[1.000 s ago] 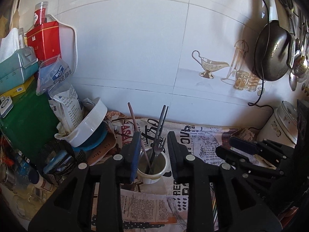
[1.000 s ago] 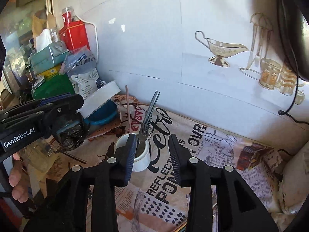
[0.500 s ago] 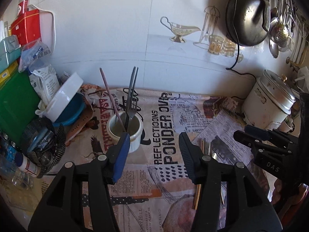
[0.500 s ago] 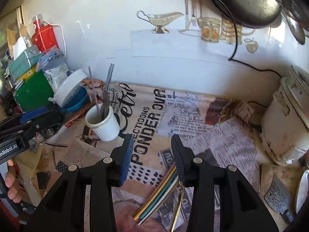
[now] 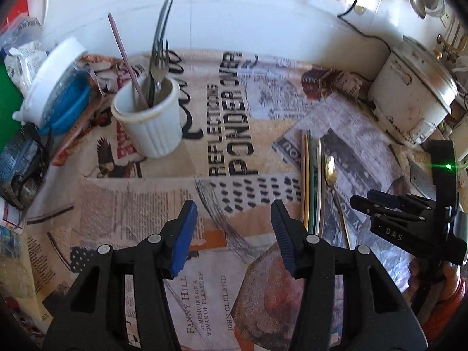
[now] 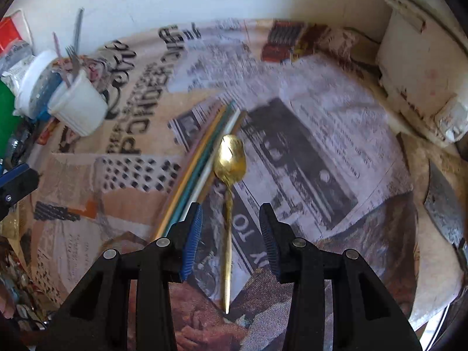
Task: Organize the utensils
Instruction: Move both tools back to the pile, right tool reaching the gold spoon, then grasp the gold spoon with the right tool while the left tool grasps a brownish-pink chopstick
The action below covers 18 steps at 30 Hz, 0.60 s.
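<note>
A white ribbed cup [image 5: 152,122] stands on the newspaper-covered counter and holds a fork [image 5: 158,58], dark utensils and a pink chopstick [image 5: 124,55]; it also shows at the left of the right wrist view [image 6: 79,105]. A gold spoon [image 6: 229,169] lies flat beside several coloured chopsticks [image 6: 199,163], also seen in the left wrist view [image 5: 311,181]. My right gripper [image 6: 231,228] is open and empty, straddling the spoon's handle from above. My left gripper [image 5: 231,225] is open and empty over the newspaper, apart from the cup.
A white rice cooker [image 5: 412,93] stands at the back right. A white and blue bowl stack [image 5: 52,87] and a black mesh basket [image 5: 20,161] crowd the left side by the cup. The tiled wall [image 5: 234,8] closes the back.
Both grippers have drawn back from the cup and swung right and down. The right one now hangs over the gold spoon; the left one looks down at the newspaper.
</note>
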Motion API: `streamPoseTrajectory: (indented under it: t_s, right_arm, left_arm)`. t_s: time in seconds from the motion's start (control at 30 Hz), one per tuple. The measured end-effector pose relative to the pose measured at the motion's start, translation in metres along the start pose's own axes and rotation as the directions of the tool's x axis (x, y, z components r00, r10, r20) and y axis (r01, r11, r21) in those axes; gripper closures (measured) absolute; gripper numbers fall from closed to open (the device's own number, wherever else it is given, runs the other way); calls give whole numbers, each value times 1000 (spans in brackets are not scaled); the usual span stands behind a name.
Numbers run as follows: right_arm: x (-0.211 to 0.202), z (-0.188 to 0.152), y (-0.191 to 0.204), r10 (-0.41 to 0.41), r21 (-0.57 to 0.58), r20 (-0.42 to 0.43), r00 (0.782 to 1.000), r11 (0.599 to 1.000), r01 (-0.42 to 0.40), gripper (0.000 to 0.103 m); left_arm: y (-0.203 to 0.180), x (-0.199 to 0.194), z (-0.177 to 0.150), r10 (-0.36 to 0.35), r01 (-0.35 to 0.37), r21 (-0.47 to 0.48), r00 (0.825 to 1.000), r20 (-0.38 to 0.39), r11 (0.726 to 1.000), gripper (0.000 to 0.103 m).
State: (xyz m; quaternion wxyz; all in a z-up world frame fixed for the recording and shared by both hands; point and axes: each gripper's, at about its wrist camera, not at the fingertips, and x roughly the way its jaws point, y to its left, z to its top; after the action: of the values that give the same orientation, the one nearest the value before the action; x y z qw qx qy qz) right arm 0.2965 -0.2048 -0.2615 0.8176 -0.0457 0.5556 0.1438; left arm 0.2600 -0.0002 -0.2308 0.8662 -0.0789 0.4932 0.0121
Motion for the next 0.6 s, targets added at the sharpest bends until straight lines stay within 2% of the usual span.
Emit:
streamPoseTrajectory:
  t_s: [0.1,0.3,0.47,0.6]
  right_arm:
    - [13,0,-5,4,21,-27,1000,1000,-3,66]
    - [25,16,-1,-4,1,-15,1000,1000,4,66]
    - [42,24,6,-43,-30,-18,999,999,43,66]
    - [43,27,6,-38,-51,0,999,998,38,65]
  left_arm:
    - [-2,12,-9,5,-4,7,999,-38,1000,52]
    - [-3,26,-17,16,-14,17,997,-76,1000,52]
    - [-2,31,-14,19,-18,15,997,-81,1000,52]
    - [-2,35,-9,16,-16,12,997,-80,1000,52]
